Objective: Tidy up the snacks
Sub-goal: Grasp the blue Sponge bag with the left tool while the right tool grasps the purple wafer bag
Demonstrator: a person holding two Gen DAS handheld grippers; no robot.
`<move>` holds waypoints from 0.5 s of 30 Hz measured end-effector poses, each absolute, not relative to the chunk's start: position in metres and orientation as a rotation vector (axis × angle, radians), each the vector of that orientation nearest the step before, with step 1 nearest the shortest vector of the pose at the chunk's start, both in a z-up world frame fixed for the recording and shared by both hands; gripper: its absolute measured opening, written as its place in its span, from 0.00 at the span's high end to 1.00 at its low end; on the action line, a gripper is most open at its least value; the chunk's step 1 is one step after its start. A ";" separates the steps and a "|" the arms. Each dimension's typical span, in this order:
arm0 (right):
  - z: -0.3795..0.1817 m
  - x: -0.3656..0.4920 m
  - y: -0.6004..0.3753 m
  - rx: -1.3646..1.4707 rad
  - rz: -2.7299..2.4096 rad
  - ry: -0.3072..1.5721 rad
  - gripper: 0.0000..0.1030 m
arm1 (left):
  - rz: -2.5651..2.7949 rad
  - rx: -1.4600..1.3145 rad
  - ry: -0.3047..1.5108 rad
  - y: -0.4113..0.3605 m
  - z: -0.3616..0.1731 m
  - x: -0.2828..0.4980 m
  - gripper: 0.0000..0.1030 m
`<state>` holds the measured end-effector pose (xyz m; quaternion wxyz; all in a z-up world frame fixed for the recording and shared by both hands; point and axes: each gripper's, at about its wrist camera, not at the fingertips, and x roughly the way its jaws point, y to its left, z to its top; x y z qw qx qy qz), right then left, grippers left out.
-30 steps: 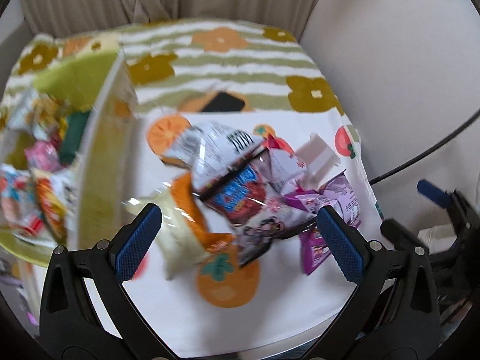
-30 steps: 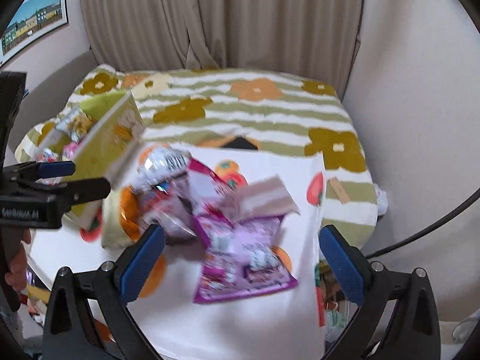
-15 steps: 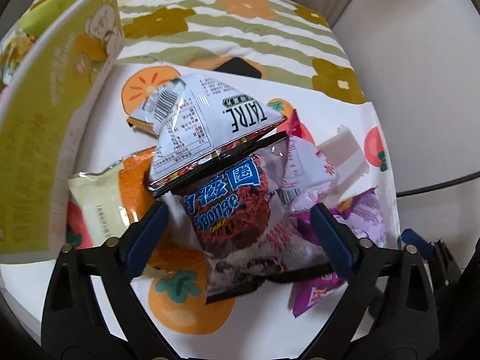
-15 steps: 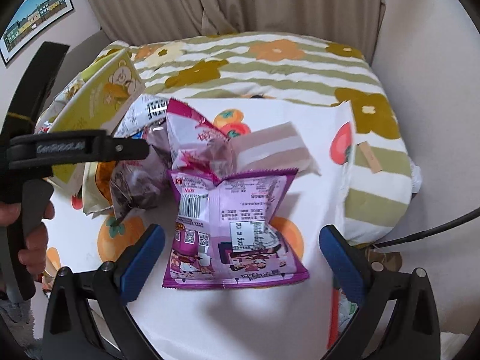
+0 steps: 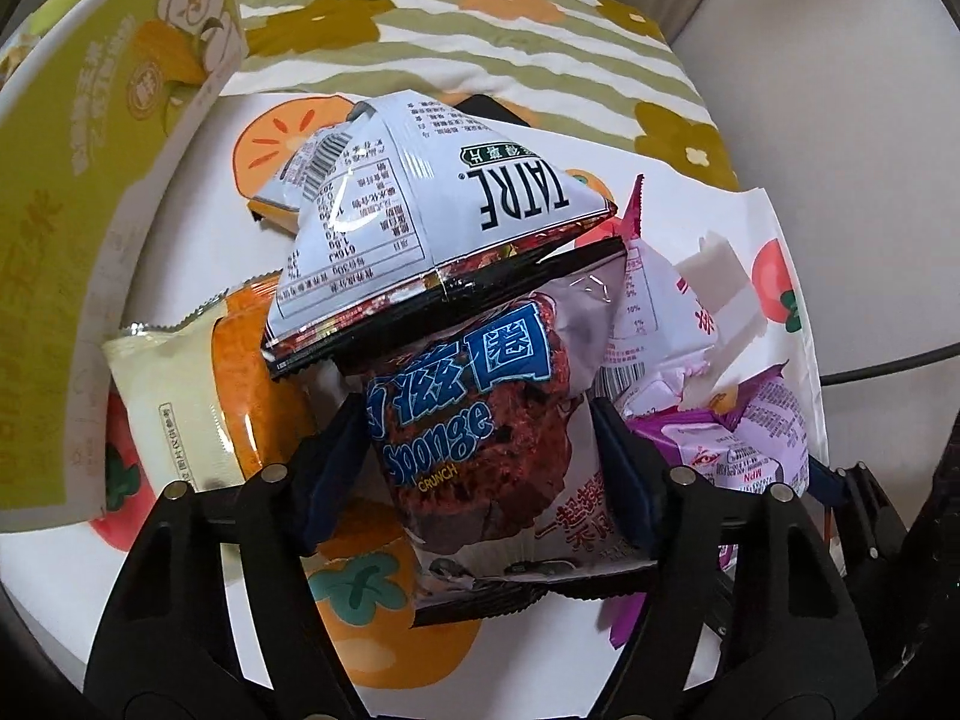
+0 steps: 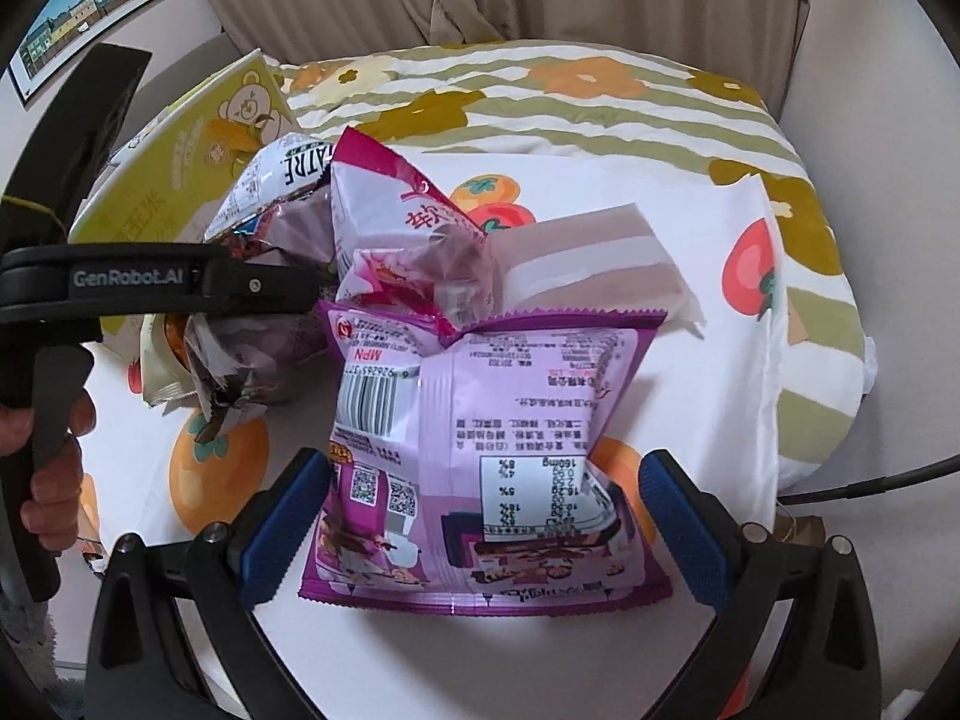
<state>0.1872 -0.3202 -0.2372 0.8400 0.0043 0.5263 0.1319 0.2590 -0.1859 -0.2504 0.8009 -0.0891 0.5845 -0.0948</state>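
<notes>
A pile of snack bags lies on a white cloth with orange fruit prints point(image 5: 252, 648). My left gripper point(image 5: 480, 468) is shut on the Sponge Crunch bag point(image 5: 480, 438), its blue pads pressing both sides. A white TATRE bag point(image 5: 420, 210) leans on top of it. A yellow-orange bag point(image 5: 198, 396) lies to its left. My right gripper point(image 6: 480, 516) is open around the lower part of a purple bag point(image 6: 480, 450), pads apart from its sides. A pink bag point(image 6: 408, 228) stands behind it. The left gripper also shows in the right wrist view point(image 6: 180, 288).
A green box with a bear print point(image 5: 90, 180) stands at the left, also in the right wrist view point(image 6: 198, 162). A beige striped packet point(image 6: 588, 264) lies behind the purple bag. A striped flowered cover point(image 6: 570, 96) lies beyond. A black cable point(image 6: 870, 480) runs at right.
My left gripper has moved down onto the Sponge Crunch bag and shut on it. My right gripper has moved closer, straddling the purple bag.
</notes>
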 end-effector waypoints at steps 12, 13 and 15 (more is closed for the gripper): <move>-0.243 0.190 -0.315 0.002 0.286 1.121 0.01 | -0.208 -0.166 1.244 -0.183 -0.246 0.235 0.38; -0.243 0.189 -0.315 0.003 0.288 1.118 0.05 | -0.209 -0.163 1.244 -0.184 -0.246 0.232 0.38; -0.242 0.186 -0.315 0.001 0.293 1.110 0.10 | -0.211 -0.158 1.243 -0.184 -0.244 0.228 0.38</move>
